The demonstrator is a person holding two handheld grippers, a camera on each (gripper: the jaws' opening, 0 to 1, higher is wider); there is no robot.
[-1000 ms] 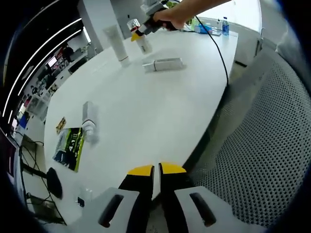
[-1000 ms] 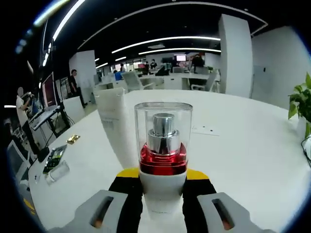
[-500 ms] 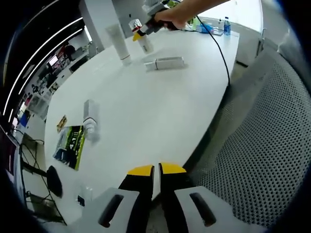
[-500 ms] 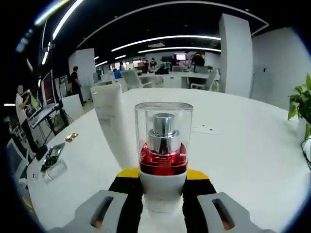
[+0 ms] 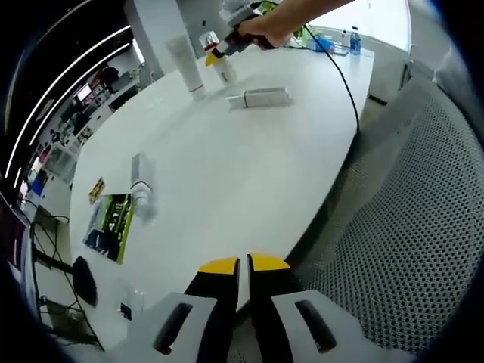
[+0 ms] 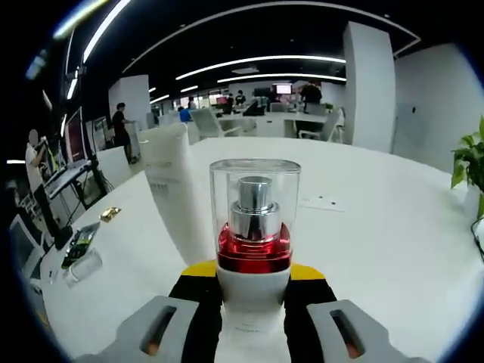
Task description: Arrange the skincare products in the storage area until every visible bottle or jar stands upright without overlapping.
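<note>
My right gripper is shut on a white pump bottle with a clear cap and a red collar, held upright. In the left gripper view, a hand holds that gripper and bottle over the far end of the white table. A tall white tube stands upright just behind and left of the bottle. One white bottle lies on its side near them. Another bottle lies flat at the table's left. My left gripper is shut with nothing in it, at the near table edge.
A green packet and a small gold item lie near the left lying bottle. A black cable runs across the table's right side. A grey mesh chair is on the right. A plant stands at the far right.
The right gripper with the pump bottle has drifted slightly, so the white tube sits a little further left in its view. The left gripper has stayed put.
</note>
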